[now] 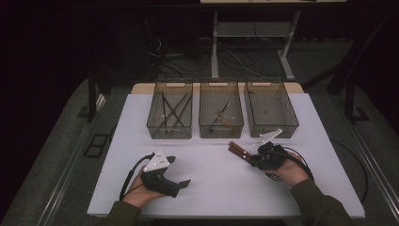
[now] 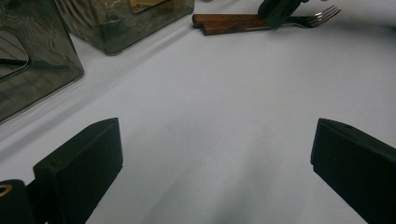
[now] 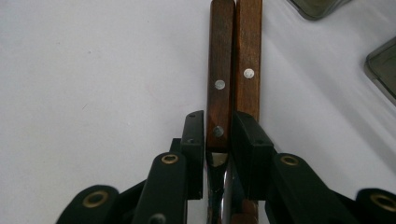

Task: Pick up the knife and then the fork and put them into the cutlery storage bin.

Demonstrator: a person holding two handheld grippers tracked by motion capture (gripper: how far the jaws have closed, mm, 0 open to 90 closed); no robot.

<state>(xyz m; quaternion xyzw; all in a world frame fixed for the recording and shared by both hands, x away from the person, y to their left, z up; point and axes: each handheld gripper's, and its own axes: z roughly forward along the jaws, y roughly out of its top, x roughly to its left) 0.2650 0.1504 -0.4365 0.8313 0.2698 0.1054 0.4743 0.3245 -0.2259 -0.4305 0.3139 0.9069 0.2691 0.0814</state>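
Two wooden-handled utensils (image 1: 236,149) lie side by side on the white table, right of centre. In the right gripper view the two handles (image 3: 233,56) run straight up from my jaws. My right gripper (image 3: 218,133) is shut on the left handle, and its right jaw sits over the second handle. The left gripper view shows the same pair (image 2: 229,22) with fork tines (image 2: 324,14) sticking out past the right gripper (image 2: 275,10). My left gripper (image 1: 179,171) rests low at the table's front left, jaws wide open (image 2: 217,163) with bare tabletop between them.
Three clear smoky bins stand in a row at the back: the left bin (image 1: 169,132) holds several dark sticks, the middle bin (image 1: 221,131) a utensil, and the right bin (image 1: 273,131) stands beside it. Bin corners (image 3: 383,65) lie close to the right gripper.
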